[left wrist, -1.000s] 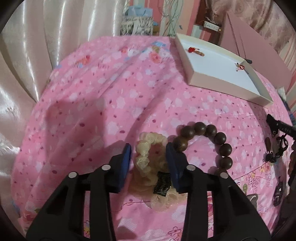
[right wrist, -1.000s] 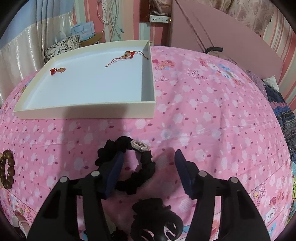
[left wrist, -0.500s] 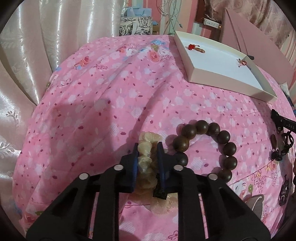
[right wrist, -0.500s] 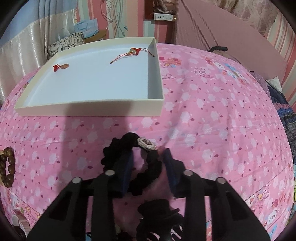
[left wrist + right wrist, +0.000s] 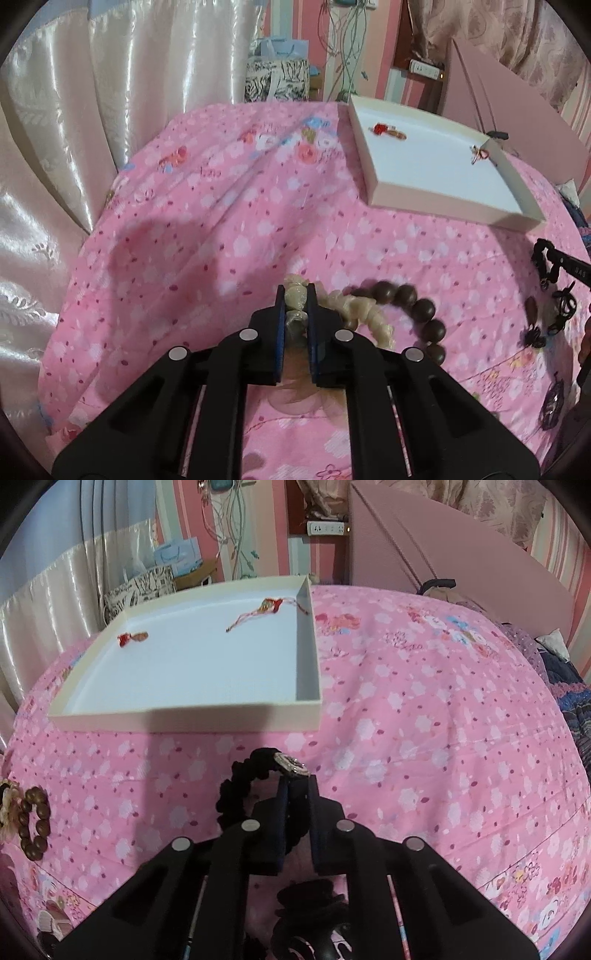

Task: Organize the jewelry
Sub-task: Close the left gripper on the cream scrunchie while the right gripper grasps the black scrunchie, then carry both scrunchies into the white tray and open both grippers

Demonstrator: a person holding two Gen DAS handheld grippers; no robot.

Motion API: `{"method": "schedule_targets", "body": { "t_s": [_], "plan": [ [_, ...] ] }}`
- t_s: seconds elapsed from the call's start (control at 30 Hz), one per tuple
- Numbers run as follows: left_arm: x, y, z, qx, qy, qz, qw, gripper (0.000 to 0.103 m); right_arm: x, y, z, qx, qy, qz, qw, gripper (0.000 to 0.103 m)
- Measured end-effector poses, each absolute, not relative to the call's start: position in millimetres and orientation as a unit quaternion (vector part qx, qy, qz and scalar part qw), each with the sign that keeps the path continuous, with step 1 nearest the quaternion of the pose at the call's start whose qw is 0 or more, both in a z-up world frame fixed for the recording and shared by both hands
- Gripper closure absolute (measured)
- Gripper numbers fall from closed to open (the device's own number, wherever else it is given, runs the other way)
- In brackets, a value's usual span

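Observation:
On the pink floral bedspread, my left gripper (image 5: 295,295) has its jaws closing on a cream bead bracelet (image 5: 364,308), the pads pressing a bead between them. The rest of that bracelet trails right, over a brown wooden bead bracelet (image 5: 421,306). My right gripper (image 5: 298,786) is shut on a black scrunchie (image 5: 236,794), just below its silver charm (image 5: 291,766). A white tray (image 5: 184,722) lies beyond it, holding a red charm (image 5: 131,638) and a knotted cord charm (image 5: 266,607). In the left wrist view the tray (image 5: 443,212) is at the far right.
A black hair claw (image 5: 314,897) lies under my right gripper. Several dark trinkets (image 5: 532,314) sit at the right edge of the left wrist view. Satin curtains (image 5: 92,129) hang at the left of the bed, a pink headboard (image 5: 461,561) at the back.
Both grippers went from wide open to closed, the left on the cream bracelet, the right on the black scrunchie. The left gripper rose a little and the cream bracelet came up with it.

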State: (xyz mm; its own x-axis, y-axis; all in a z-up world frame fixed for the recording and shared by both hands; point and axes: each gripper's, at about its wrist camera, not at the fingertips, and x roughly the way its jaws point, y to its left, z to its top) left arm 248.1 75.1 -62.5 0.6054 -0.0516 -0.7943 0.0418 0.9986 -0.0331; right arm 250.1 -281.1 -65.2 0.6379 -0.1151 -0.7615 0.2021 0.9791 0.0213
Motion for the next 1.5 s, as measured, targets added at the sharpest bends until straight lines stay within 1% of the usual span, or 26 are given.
{"method": "schedule_targets", "body": {
  "t_s": [0.17, 0.4, 0.53, 0.7, 0.9, 1.1, 1.23, 1.33, 1.5],
  "plan": [
    [255, 70, -49, -0.014, 0.426, -0.041, 0.904, 0.096, 248, -283, -54, 0.057, 0.399, -0.086, 0.911, 0.093],
    [266, 38, -12, 0.013, 0.390, -0.065, 0.918, 0.097, 250, -277, -29, 0.056, 0.374, -0.074, 0.923, 0.094],
    [281, 10, 13, 0.020, 0.372, -0.095, 0.923, 0.097, 261, -275, -8, 0.059, 0.358, -0.065, 0.929, 0.093],
    [312, -20, 20, 0.018, 0.371, -0.114, 0.921, 0.097, 290, -273, 10, 0.058, 0.343, -0.060, 0.936, 0.094],
    [370, -51, 4, 0.017, 0.399, -0.125, 0.908, 0.097, 335, -274, 14, 0.057, 0.338, -0.064, 0.937, 0.094],
    [432, -72, -22, 0.018, 0.429, -0.117, 0.896, 0.096, 383, -279, -4, 0.044, 0.357, -0.075, 0.930, 0.094],
    [466, -77, -45, 0.018, 0.456, -0.112, 0.883, 0.096, 411, -287, -21, 0.057, 0.379, -0.072, 0.921, 0.094],
    [479, -80, -60, 0.018, 0.475, -0.119, 0.872, 0.096, 424, -287, -27, 0.050, 0.387, -0.071, 0.918, 0.094],
    [492, -81, -75, 0.028, 0.485, -0.103, 0.868, 0.096, 438, -287, -35, 0.039, 0.400, -0.081, 0.912, 0.094]
  ]
}}
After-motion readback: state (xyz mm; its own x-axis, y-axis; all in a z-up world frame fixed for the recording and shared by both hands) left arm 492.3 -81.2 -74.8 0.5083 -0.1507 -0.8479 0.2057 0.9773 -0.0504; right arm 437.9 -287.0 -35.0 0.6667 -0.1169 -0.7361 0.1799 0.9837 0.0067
